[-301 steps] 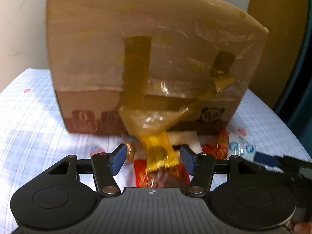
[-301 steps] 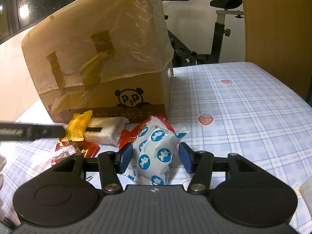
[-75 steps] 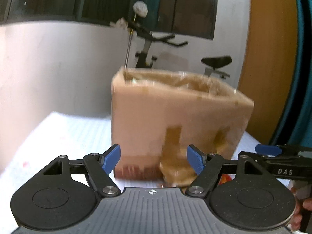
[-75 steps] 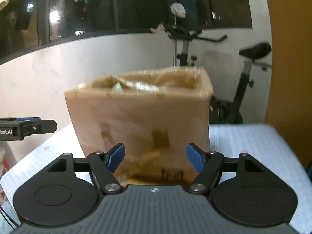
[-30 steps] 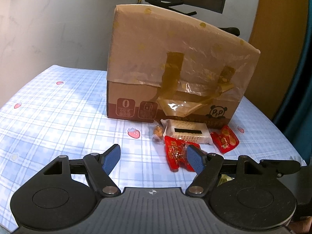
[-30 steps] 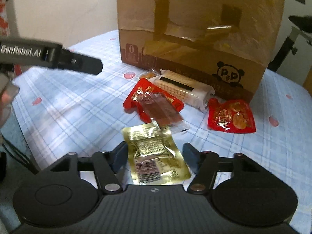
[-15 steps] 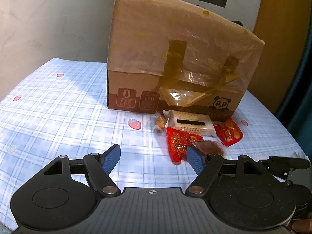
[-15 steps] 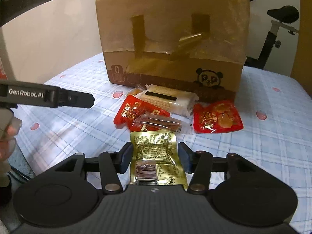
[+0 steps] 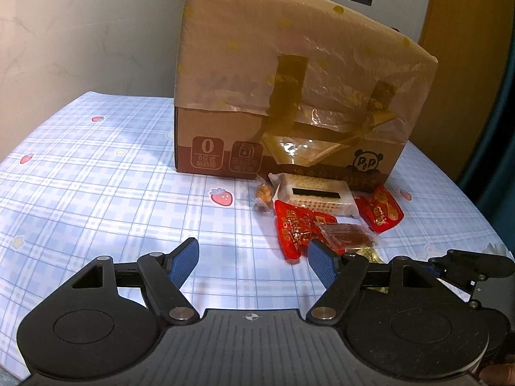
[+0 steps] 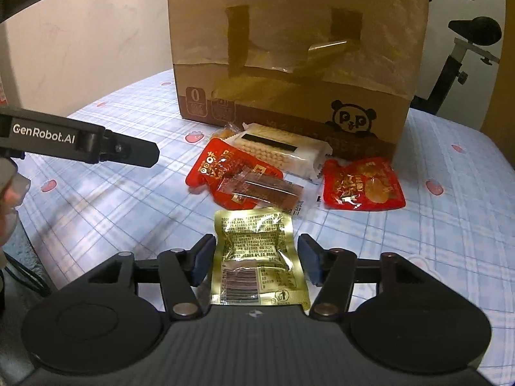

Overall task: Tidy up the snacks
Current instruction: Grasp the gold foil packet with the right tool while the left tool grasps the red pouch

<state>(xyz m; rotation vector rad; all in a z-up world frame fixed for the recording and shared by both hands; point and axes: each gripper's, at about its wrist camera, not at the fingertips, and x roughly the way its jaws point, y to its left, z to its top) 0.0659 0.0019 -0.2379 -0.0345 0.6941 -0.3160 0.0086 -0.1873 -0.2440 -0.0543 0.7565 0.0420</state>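
Through the left wrist camera I see my left gripper with its blue-padded fingers spread wide over bare cloth, nothing between them; the desk wears a soft blue plaid cloth dotted with strawberries; a cardboard box stands behind, its top draped in crinkled translucent plastic held by brown tape; at its foot lie the snacks: a tiny clear-wrapped nut pack, a white cracker pack, a glossy red pouch with a clear brown-filled sachet lying on it, and a second red pouch to the right; my own right finger hides part of the pile, and the right gripper's black frame cuts in at the lower right edge.

Through the right wrist camera my right gripper has just been opening a little; the fingers flank a shiny, wrinkled gold foil packet lying flat on the cloth; the left pad sits at its edge, the right stands just clear, so I do not see a grip; the packet's near end vanishes under the gripper body; the left gripper's black arm juts in from the left; an exercise bike shows partly behind the box.
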